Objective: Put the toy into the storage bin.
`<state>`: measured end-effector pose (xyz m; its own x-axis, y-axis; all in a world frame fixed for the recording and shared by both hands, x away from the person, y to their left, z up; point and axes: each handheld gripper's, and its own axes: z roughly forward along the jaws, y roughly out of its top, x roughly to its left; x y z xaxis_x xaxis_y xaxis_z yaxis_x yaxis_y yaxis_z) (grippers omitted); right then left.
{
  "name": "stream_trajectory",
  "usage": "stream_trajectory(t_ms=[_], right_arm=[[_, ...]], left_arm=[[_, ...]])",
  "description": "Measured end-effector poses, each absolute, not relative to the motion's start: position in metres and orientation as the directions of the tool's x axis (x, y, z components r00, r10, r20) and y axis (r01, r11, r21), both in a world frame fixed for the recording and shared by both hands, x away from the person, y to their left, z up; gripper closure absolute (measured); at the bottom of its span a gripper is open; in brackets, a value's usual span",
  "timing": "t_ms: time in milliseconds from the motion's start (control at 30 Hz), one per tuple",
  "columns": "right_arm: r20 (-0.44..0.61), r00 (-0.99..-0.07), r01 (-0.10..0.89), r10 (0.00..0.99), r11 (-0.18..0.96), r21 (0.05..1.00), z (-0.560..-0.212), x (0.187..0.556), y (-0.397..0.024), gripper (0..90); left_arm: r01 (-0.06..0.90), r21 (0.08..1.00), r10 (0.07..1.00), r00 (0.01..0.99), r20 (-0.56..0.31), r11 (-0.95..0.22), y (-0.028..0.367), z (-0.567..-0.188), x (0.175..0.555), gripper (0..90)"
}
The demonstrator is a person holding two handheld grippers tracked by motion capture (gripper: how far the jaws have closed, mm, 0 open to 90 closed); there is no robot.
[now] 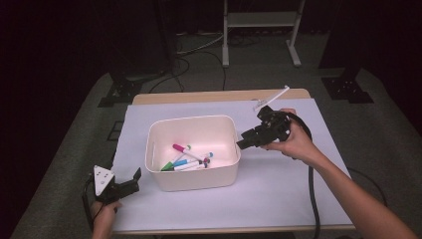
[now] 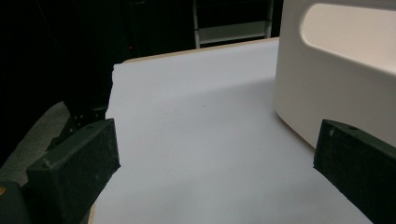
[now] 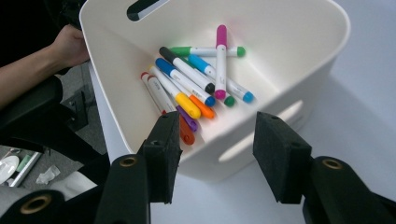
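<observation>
A white plastic bin (image 1: 191, 177) stands mid-table on a white sheet (image 1: 278, 194). Inside lie several coloured markers (image 1: 186, 160), seen close in the right gripper view as a heap of markers (image 3: 196, 81) in pink, green, blue, black, yellow and orange. My right gripper (image 1: 244, 141) hovers just right of the bin's rim (image 3: 219, 158), open and empty, jaws pointing at the bin. My left gripper (image 1: 133, 180) rests at the table's front left corner, open and empty, with the bin's wall (image 2: 322, 93) ahead to its right.
A white pen-like stick (image 1: 271, 98) lies at the back right of the table. A metal stand (image 1: 261, 30) and cables (image 1: 199, 50) sit on the floor behind. The person's left hand (image 3: 70, 44) shows beyond the bin.
</observation>
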<state>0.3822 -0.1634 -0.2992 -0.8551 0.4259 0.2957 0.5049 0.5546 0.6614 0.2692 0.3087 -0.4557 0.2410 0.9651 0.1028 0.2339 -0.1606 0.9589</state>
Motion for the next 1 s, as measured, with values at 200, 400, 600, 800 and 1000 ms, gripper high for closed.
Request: stream_trajectory(t_ms=[200, 400, 600, 800, 1000], right_arm=[[0.306, -0.83, 0.538, 0.466, 0.523, 0.661, -0.308, 0.377, -0.19, 49.5], [0.321, -0.804, 0.569, 0.501, 0.49, 0.661, -0.318, 0.373, -0.214, 47.9], [0.341, -0.775, 0.604, 0.533, 0.465, 0.647, -0.336, 0.368, -0.233, 47.2], [0.365, -0.742, 0.642, 0.562, 0.438, 0.629, -0.354, 0.363, -0.25, 46.9], [0.38, -0.715, 0.667, 0.587, 0.409, 0.623, -0.37, 0.356, -0.267, 46.0]], left_arm=[[0.232, 0.959, 0.965, 0.24, 0.105, -0.163, 0.308, -0.456, 0.269, 0.0], [0.234, 0.958, 0.965, 0.24, 0.109, -0.167, 0.308, -0.456, 0.269, 0.0], [0.235, 0.958, 0.965, 0.24, 0.106, -0.164, 0.308, -0.456, 0.269, 0.0], [0.234, 0.958, 0.965, 0.24, 0.107, -0.164, 0.308, -0.456, 0.269, 0.0], [0.233, 0.958, 0.965, 0.24, 0.109, -0.166, 0.308, -0.456, 0.269, 0.0]])
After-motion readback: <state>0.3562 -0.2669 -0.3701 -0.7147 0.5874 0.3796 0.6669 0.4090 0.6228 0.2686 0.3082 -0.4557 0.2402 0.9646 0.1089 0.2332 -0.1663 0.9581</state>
